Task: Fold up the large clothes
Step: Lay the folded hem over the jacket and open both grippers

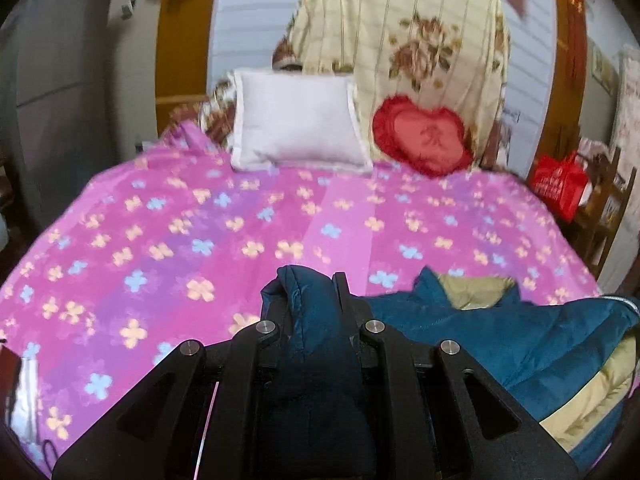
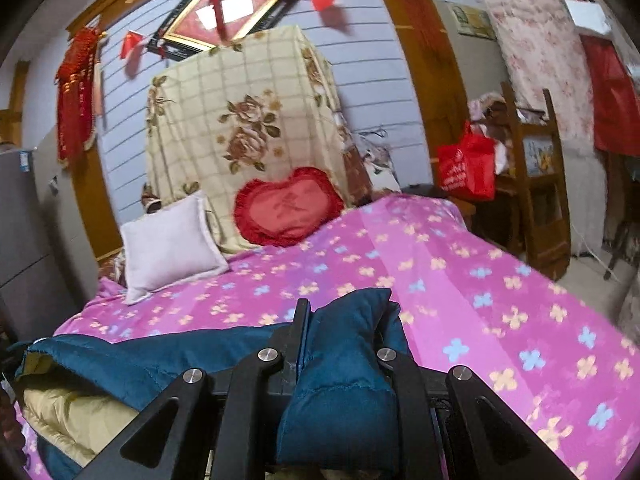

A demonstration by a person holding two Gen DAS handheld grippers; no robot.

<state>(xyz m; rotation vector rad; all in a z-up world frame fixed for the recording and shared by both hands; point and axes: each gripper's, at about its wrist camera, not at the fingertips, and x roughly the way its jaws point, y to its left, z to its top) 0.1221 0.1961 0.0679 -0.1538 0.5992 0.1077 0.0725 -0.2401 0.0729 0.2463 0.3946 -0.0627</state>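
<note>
The left gripper [image 1: 308, 300] is clamped on a thick fold of a teal padded jacket [image 1: 500, 344], the fabric bulging up between its two black fingers at 6 o'clock in the left wrist view. From there the jacket spreads toward 4 o'clock, its khaki lining [image 1: 472, 290] showing at the collar and again along the lower edge. The right gripper [image 2: 344, 320] likewise pinches a bunched edge of the same jacket [image 2: 344, 380] — the cloth fills the gap between its fingers — while the rest of the garment trails off toward 8 o'clock, lining [image 2: 68, 412] exposed.

The jacket lies on the near end of a bed covered by a pink floral bedspread [image 1: 200, 232]. At the far end, around 12 o'clock, a white pillow [image 1: 296, 124] leans just beside a red heart-shaped cushion [image 1: 424, 136], both against a cream rose-patterned blanket [image 1: 404, 36]. A red bag [image 2: 466, 166] hangs near a wooden chair [image 2: 536, 184] at 2 o'clock in the right wrist view.
</note>
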